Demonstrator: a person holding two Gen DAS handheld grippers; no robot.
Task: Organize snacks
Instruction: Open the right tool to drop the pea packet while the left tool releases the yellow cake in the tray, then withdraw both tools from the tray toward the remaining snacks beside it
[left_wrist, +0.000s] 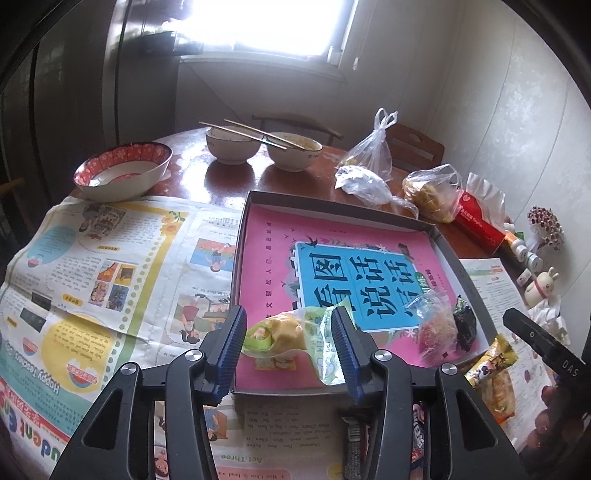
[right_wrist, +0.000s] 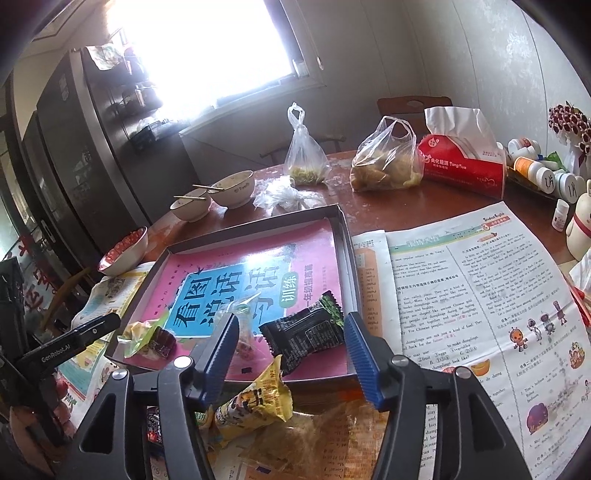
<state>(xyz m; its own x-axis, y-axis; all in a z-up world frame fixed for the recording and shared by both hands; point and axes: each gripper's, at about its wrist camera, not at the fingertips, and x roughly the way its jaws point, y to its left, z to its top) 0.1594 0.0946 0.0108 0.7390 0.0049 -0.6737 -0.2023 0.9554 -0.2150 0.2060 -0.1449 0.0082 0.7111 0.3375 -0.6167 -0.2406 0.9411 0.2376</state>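
Observation:
A shallow grey box (left_wrist: 334, 205) lined with a pink book cover lies on the table; it also shows in the right wrist view (right_wrist: 345, 236). My left gripper (left_wrist: 291, 338) is open over the box's near left corner, with a green and yellow snack packet (left_wrist: 291, 332) lying between its fingers. A clear packet (left_wrist: 434, 317) and a black packet (left_wrist: 465, 325) lie in the box's near right corner. My right gripper (right_wrist: 291, 345) is open above the black packet (right_wrist: 308, 332) in the box. A yellow snack packet (right_wrist: 255, 402) lies outside the box, below the right gripper.
Newspaper sheets (left_wrist: 92, 266) flank the box. Three bowls (left_wrist: 123, 171) with chopsticks stand at the table's far side. Plastic bags of food (right_wrist: 386, 162), a red tissue pack (right_wrist: 461, 162), small bottles (right_wrist: 532, 168) and a figurine (left_wrist: 541, 288) crowd the right. More wrapped snacks (left_wrist: 419, 432) lie by the near edge.

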